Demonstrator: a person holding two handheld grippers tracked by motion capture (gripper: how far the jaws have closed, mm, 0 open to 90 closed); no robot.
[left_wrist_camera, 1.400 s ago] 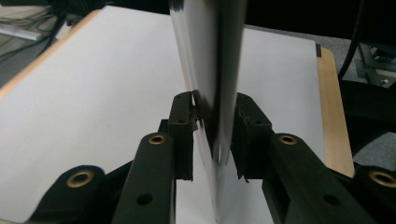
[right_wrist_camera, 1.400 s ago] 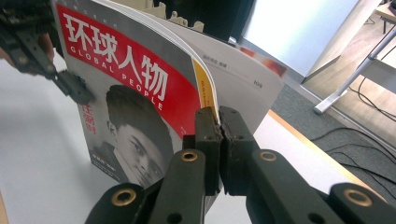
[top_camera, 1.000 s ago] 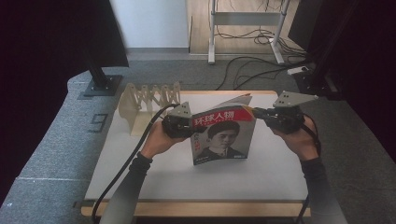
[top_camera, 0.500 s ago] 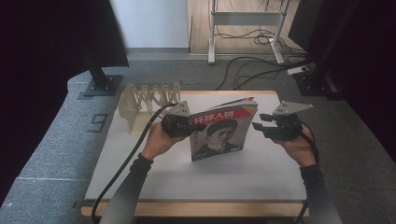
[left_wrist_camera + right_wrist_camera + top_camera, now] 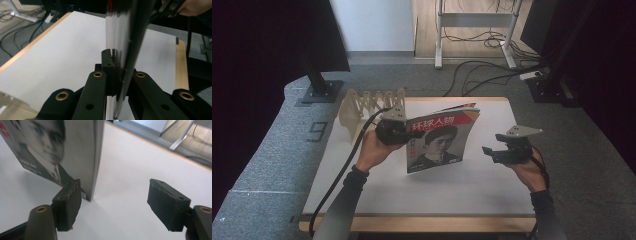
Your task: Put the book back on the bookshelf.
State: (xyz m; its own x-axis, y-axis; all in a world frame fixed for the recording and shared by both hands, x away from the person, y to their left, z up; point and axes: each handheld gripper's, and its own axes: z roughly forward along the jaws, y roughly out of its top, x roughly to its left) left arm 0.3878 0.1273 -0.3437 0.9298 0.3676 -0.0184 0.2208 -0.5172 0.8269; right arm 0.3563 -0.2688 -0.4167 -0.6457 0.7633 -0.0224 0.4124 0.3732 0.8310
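Observation:
A magazine with a red title band and a portrait on its cover stands upright on the white tabletop, lower edge resting on it. My left gripper is shut on the magazine's upper left edge; in the left gripper view the thin pages run edge-on between the closed jaws. My right gripper hangs open to the right of the magazine, clear of it. In the right gripper view the cover stands just beyond the left fingertip, with bare table between the pads.
A pale wooden rack with upright slots stands at the table's back left, just behind the left hand. The table's wooden front edge runs along the bottom. Cables and stand legs lie on the floor beyond the table.
My right gripper has let go of the magazine's right edge, opened, and drawn back to the right and toward the front. The left gripper keeps its hold on the standing magazine.

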